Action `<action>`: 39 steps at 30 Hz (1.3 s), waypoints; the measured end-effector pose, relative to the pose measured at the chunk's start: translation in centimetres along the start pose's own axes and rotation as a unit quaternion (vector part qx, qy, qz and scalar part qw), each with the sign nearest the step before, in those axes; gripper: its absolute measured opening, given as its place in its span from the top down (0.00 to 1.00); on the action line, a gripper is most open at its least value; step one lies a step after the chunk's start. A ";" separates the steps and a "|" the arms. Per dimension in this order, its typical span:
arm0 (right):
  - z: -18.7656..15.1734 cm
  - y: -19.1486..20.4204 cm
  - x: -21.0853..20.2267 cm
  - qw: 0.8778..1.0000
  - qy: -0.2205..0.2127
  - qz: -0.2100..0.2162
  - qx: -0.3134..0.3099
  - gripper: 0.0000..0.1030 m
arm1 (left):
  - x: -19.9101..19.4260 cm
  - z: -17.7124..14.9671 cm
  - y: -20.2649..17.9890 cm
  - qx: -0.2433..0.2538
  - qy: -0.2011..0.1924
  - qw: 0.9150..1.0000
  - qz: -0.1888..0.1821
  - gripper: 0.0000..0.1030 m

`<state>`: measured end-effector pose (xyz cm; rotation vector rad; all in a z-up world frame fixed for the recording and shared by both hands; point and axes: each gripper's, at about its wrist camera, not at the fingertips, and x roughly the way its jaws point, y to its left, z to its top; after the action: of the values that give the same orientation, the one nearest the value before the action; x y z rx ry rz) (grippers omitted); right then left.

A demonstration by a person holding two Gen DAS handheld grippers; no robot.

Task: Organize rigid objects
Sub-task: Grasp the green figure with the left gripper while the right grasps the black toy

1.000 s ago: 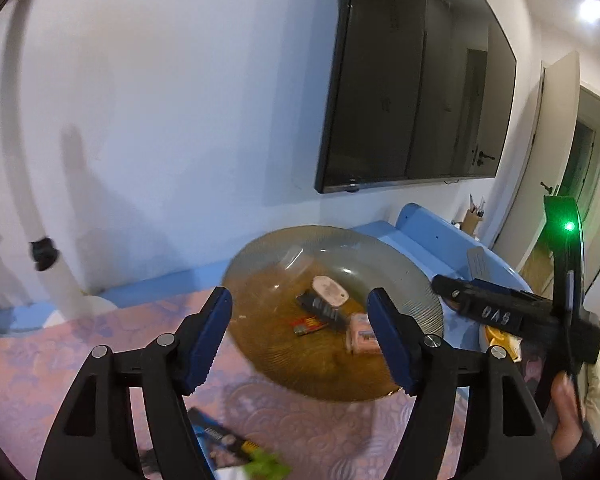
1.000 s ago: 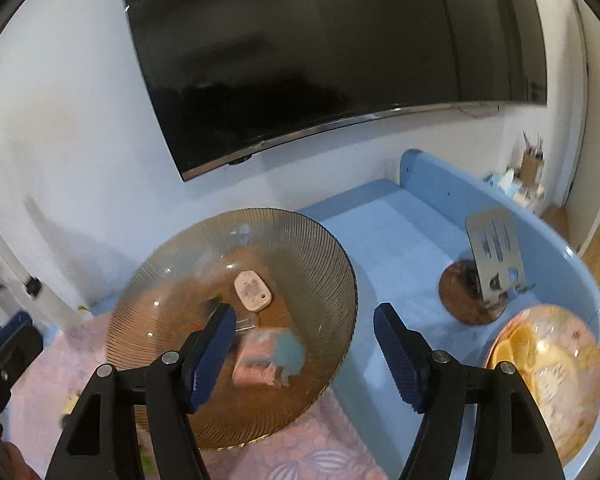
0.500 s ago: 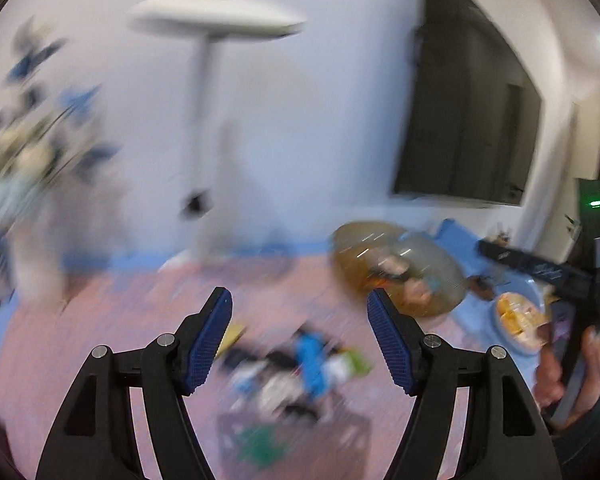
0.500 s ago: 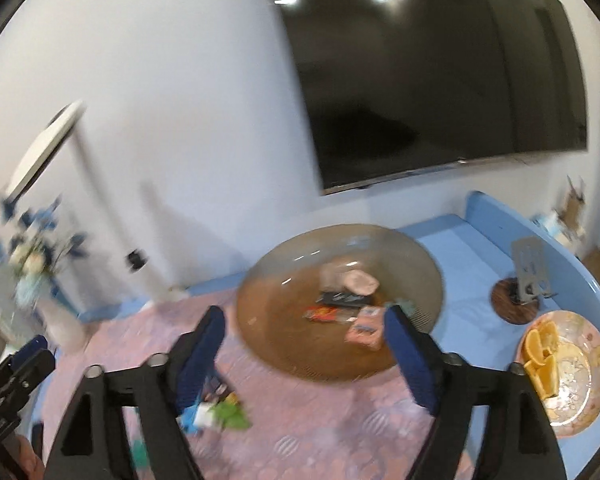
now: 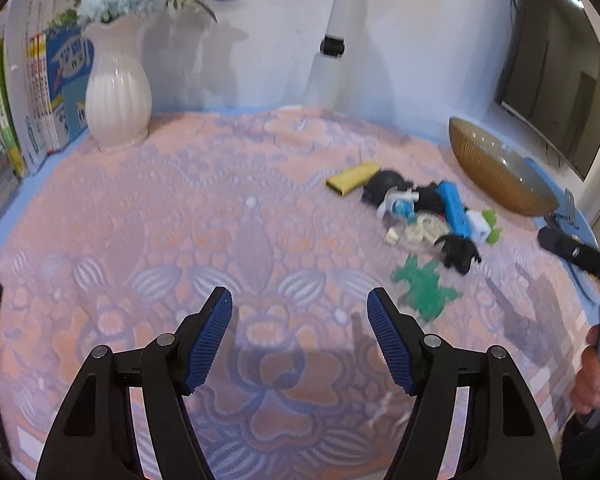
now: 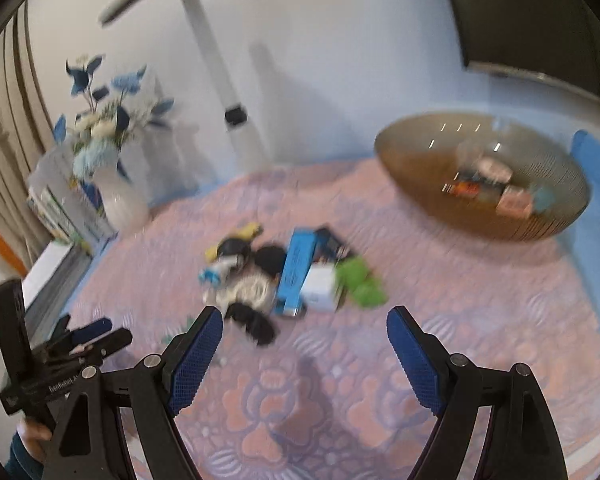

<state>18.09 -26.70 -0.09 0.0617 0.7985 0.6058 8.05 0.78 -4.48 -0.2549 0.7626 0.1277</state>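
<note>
A heap of small objects lies on the pink patterned cloth: a blue box (image 5: 454, 205) (image 6: 298, 270), a white cube (image 5: 478, 230) (image 6: 319, 290), a green soft thing (image 6: 360, 282), a yellow bar (image 5: 353, 178), black pieces (image 5: 458, 254) and a flat green shape (image 5: 424, 285). A ribbed amber glass bowl (image 5: 496, 170) (image 6: 540, 228) stands at the right and holds several small packets. My left gripper (image 5: 300, 322) is open and empty, left of and nearer than the heap. My right gripper (image 6: 304, 344) is open and empty, just in front of the heap.
A white vase with blue flowers (image 5: 116, 92) (image 6: 118, 196) stands at the back left beside upright books (image 5: 40, 84). A white lamp post (image 5: 336, 40) rises at the back. A dark TV (image 5: 560, 68) hangs on the right wall.
Both grippers have swung left and pulled back from the bowl. The heap on the cloth has come into view, and the bowl now sits at the right.
</note>
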 end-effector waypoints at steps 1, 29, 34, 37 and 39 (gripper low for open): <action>-0.4 0.0 0.5 1.000 0.005 0.003 0.001 0.19 | -0.2 -0.1 0.1 -0.002 -0.005 1.000 -0.008 0.34; 0.9 1.7 3.0 0.996 0.077 0.032 0.008 0.19 | 0.4 0.3 -7.3 0.145 0.016 0.989 -0.009 0.32; 0.7 3.6 5.5 0.995 0.094 0.031 -0.023 0.19 | 3.9 0.6 -8.4 0.146 0.059 0.987 -0.026 0.33; 0.2 3.9 6.6 0.994 0.099 0.031 -0.027 0.34 | 4.4 0.8 -8.9 0.155 0.065 0.985 -0.030 0.35; 0.0 3.9 7.5 0.993 0.107 0.033 -0.025 0.43 | 4.5 1.1 -9.2 0.159 0.066 0.985 -0.032 0.36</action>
<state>20.23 -19.55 -3.91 -0.0245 0.9918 0.7033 13.92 -7.63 -5.21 0.0162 0.8940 -0.0725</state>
